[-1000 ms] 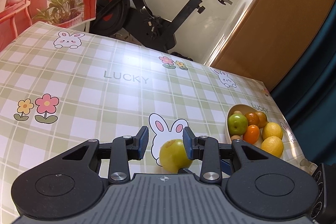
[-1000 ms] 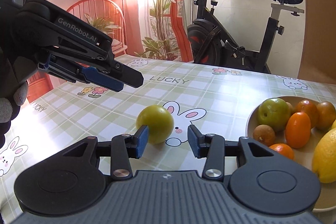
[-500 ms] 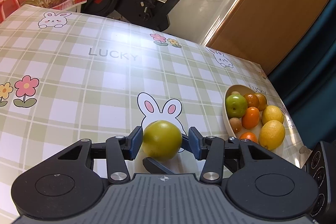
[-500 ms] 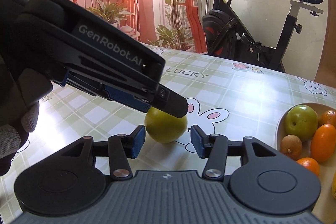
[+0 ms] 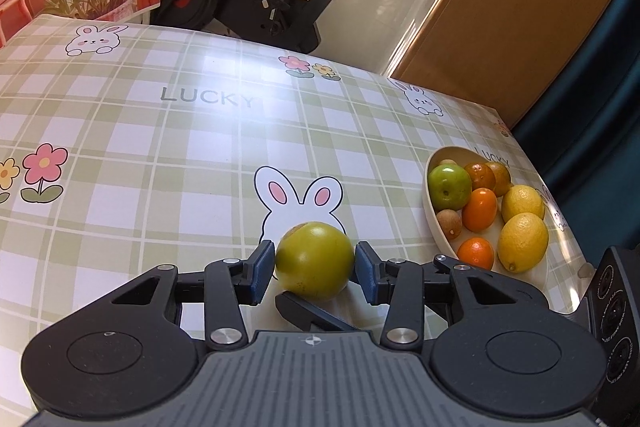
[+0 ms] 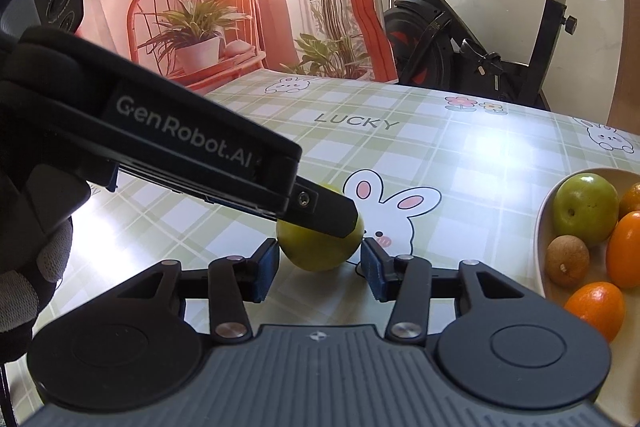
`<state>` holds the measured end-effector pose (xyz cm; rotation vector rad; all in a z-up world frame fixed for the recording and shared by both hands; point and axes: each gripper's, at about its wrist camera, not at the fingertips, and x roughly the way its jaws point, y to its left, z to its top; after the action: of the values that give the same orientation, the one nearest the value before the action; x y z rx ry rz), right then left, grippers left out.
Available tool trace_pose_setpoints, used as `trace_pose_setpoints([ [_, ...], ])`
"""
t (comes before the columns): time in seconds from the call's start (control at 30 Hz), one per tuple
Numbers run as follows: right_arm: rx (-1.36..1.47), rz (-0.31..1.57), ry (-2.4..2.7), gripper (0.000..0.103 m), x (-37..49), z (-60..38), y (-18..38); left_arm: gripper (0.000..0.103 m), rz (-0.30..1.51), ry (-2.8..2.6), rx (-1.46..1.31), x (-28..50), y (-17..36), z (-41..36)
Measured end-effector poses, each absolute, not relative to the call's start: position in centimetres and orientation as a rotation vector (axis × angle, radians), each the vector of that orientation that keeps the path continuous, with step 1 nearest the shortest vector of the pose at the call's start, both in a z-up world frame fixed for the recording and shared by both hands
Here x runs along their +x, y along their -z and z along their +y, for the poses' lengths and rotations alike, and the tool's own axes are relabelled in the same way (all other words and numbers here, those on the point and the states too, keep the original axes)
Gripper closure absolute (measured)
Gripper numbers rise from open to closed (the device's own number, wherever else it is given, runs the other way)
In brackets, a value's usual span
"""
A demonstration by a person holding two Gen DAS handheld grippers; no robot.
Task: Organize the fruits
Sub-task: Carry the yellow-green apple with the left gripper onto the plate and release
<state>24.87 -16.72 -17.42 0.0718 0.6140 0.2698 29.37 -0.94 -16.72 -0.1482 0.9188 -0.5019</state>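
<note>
Now the green fruit [image 5: 315, 260] lies on the checked tablecloth [image 5: 160, 163], between the pads of the left gripper [image 5: 315, 269], whose jaws have just been closing and touch its sides. The right gripper [image 6: 319, 265] stays released just before the fruit, its finger partly blocking the left view; only the right view shows the gloved hand [image 6: 28, 267], while the bowl [image 5: 434, 223] of fruits stands near.

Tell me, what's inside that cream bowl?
A green fruit, two lemons, several oranges and small brown fruits. The fruit hides the bottom of the bowl and anything lying underneath.

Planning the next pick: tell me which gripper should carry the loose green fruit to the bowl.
Left. The left gripper already has its jaws around the green fruit; the right gripper sits short of it, beside the bowl.
</note>
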Motion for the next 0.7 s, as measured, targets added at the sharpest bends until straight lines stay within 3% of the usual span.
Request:
trace_pose_setpoints([
  [0.7, 0.117, 0.465, -0.136, 0.055, 19.6, -19.6, 16.2, 0.057, 0.855, 0.58, -0.122, 26.8, 15.1, -5.9],
])
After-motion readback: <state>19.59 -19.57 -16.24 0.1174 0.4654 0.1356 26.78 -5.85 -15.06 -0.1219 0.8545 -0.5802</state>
